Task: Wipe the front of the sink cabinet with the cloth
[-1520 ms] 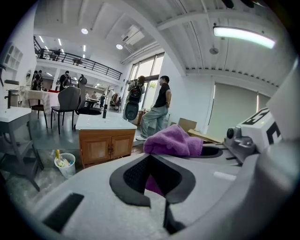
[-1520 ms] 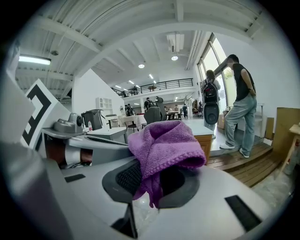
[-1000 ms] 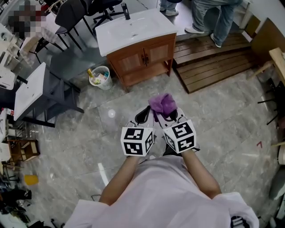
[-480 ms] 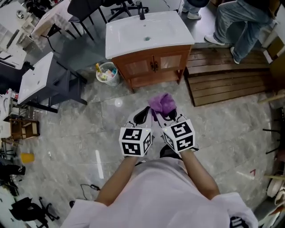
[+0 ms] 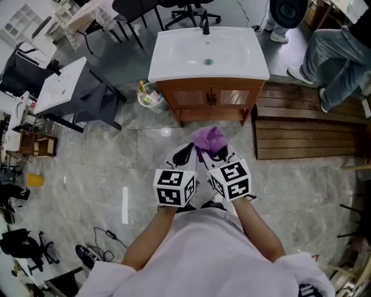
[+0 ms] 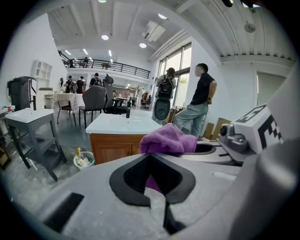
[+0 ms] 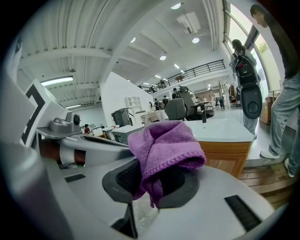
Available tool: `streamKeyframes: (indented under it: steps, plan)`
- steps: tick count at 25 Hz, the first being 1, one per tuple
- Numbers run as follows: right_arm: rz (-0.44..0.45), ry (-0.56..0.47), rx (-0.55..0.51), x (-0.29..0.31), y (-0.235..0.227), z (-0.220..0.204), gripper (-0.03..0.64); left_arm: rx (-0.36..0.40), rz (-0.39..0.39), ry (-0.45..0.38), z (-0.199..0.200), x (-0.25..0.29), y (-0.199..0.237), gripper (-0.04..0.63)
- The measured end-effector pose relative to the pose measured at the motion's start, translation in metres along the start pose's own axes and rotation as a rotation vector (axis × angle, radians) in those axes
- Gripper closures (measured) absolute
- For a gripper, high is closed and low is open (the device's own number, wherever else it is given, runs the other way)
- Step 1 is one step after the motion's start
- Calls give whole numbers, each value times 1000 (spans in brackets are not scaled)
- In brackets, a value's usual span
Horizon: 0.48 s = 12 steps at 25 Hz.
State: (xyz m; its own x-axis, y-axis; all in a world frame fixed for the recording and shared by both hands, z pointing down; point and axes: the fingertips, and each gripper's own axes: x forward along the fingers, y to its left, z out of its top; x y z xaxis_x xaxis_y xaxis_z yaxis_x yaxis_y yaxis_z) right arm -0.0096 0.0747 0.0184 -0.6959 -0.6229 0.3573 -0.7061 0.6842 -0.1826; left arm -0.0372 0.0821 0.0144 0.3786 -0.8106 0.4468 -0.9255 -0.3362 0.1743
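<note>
Approach | right gripper (image 5: 215,154) clamps cloth (image 5: 208,138); left gripper (image 5: 184,154) closed, empty | advisable: press cloth flat on cabinet front (image 5: 211,97); overlap strokes

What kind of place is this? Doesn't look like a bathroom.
Probably a big open workshop or lab hall, not a home. The sink cabinet stands free on a stone-look floor, office chairs and a second basin on a dark stand sit nearby, and a mezzanine walkway runs under a high ceiling.
</note>
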Motion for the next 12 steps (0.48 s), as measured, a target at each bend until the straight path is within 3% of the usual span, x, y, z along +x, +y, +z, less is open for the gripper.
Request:
streamKeyframes:
  steps: [12]
  plan:
    - [109,28,-73,37,-6,3,549,-38,98,-46,18,19,27,591]
